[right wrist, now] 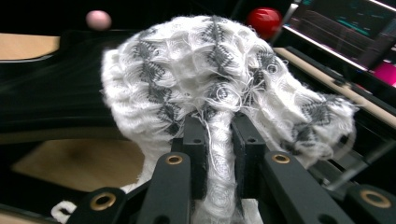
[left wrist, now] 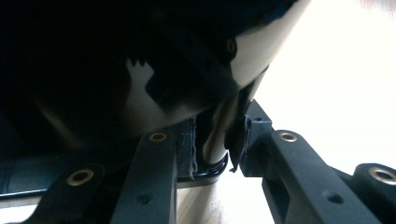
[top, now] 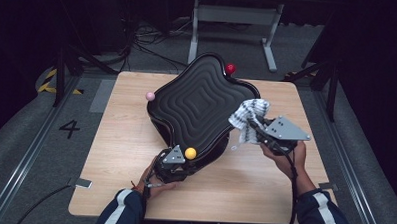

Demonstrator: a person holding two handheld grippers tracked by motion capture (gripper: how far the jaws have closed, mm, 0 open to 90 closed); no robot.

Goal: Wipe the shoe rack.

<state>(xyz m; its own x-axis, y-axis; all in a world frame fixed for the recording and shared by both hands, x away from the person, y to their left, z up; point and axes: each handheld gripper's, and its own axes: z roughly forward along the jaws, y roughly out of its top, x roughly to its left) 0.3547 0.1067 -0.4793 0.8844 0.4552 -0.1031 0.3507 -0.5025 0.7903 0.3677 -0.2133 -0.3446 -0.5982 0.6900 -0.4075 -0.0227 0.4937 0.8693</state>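
The left gripper (top: 171,160) is clamped on the near rim of the black tray (top: 197,104), holding it tilted on the bench (top: 120,139). The right gripper (top: 256,128), closed on the bunched cloth (top: 247,116), sits at the tray's right edge; the tray's long axis runs near-left to far-right.

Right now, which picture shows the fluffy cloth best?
The right gripper view: the cloth is close up, its white and grey weave sharp, pinched in the right gripper. The high view shows the cloth small, at the black tray's right edge. The left gripper view looks at the tray's rim.
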